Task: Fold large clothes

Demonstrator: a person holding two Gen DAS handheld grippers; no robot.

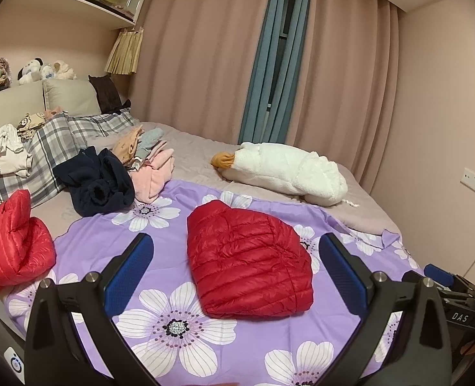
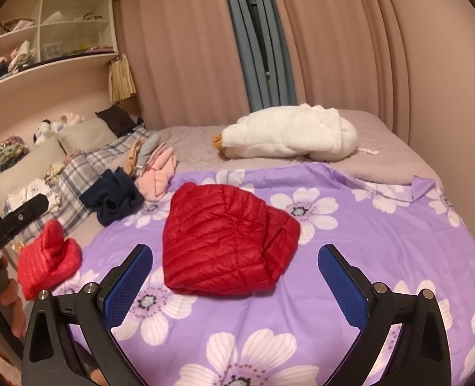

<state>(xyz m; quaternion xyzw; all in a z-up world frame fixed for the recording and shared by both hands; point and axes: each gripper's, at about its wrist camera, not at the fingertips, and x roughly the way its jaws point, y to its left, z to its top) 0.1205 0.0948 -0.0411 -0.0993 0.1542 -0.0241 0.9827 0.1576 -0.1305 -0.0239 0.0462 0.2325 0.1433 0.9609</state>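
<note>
A red quilted down jacket [image 1: 247,263] lies folded into a compact bundle on the purple flowered sheet [image 1: 160,257]; it also shows in the right wrist view [image 2: 224,241]. My left gripper [image 1: 236,244] is open and empty, held just above and in front of the bundle. My right gripper [image 2: 234,255] is open and empty, also in front of the bundle. A second red down garment [image 1: 10,241] lies crumpled at the left edge of the bed, seen too in the right wrist view [image 2: 47,257].
A navy garment [image 1: 99,183], pink clothes [image 1: 153,173] and plaid pillows [image 1: 54,148] lie at the left. A white goose plush [image 1: 285,167] lies at the far side. Pink curtains and walls close in behind and right. The left gripper's body [image 2: 9,225] is at the left.
</note>
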